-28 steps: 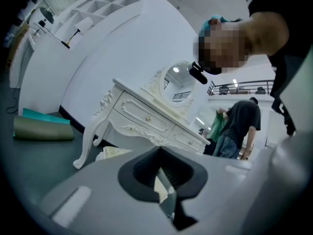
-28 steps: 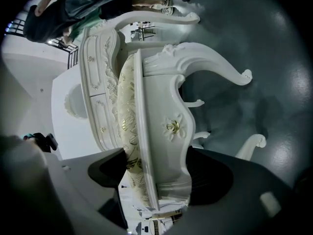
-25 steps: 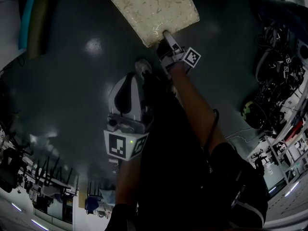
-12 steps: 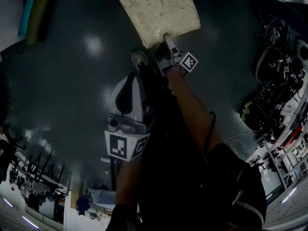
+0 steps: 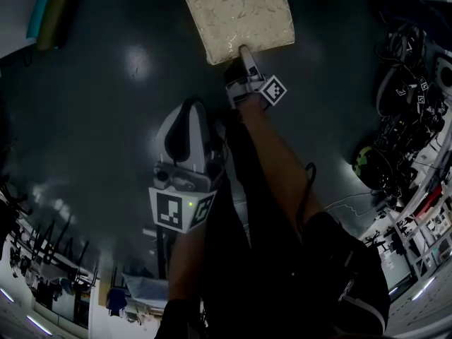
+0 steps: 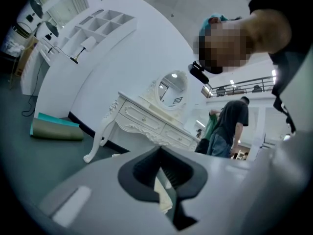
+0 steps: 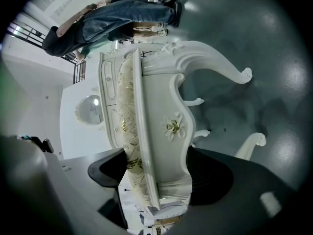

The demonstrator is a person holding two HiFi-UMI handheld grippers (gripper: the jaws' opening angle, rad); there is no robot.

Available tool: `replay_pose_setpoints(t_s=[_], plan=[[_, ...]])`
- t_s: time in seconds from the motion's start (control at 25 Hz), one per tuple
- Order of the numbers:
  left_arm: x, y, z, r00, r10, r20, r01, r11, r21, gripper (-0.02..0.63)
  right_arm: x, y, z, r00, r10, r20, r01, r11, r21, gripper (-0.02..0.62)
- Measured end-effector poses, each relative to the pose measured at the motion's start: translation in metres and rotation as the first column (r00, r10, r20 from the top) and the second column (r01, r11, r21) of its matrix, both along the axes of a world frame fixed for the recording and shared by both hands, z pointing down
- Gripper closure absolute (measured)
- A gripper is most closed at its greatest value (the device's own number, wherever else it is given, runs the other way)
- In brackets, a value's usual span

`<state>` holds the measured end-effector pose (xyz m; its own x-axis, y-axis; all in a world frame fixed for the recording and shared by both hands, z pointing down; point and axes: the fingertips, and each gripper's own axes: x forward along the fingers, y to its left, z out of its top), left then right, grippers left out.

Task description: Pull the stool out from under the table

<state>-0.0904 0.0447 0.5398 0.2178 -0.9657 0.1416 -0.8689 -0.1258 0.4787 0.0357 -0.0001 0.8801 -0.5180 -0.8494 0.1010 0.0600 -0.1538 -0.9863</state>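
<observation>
The stool's cream patterned cushion (image 5: 236, 13) lies at the top of the head view on the dark floor. My right gripper (image 5: 245, 50) is shut on its near edge. In the right gripper view the jaws (image 7: 156, 170) clamp the stool (image 7: 168, 126) across its cushion and white carved frame, whose curved legs point right. The white dressing table (image 7: 108, 82) stands just behind the stool. My left gripper (image 5: 189, 111) hangs near my body, apart from the stool, its jaws (image 6: 160, 153) together with nothing held. It faces the dressing table (image 6: 146, 121) and its round mirror (image 6: 171, 88).
Tangled cables and equipment (image 5: 413, 97) crowd the right of the head view. A rolled teal and olive mat (image 5: 48, 13) lies at the far left by the wall (image 6: 56, 129). A person (image 6: 227, 126) stands beyond the dressing table.
The table's legs at the top edge have slipped out of the head view. The cushion sits further right, still in my right gripper. The foot beside my left gripper is now hidden.
</observation>
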Motion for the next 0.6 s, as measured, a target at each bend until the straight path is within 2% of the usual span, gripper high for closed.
replay_pose_setpoints(t_s=[0.24,0.6], plan=[[-0.004,0.013,-0.001,0.998,0.059,-0.008,-0.059,0.998,-0.001,0.6,-0.007,0.013,-0.001,1.0,0.028,0.0,-0.028,1.0,0.004,0.21],[-0.031,0.025,-0.001,0.998,0.063,-0.031,-0.063,0.998,-0.003,0.6,-0.023,0.034,0.0,0.998,0.068,-0.002,-0.068,0.998,0.0,0.211]])
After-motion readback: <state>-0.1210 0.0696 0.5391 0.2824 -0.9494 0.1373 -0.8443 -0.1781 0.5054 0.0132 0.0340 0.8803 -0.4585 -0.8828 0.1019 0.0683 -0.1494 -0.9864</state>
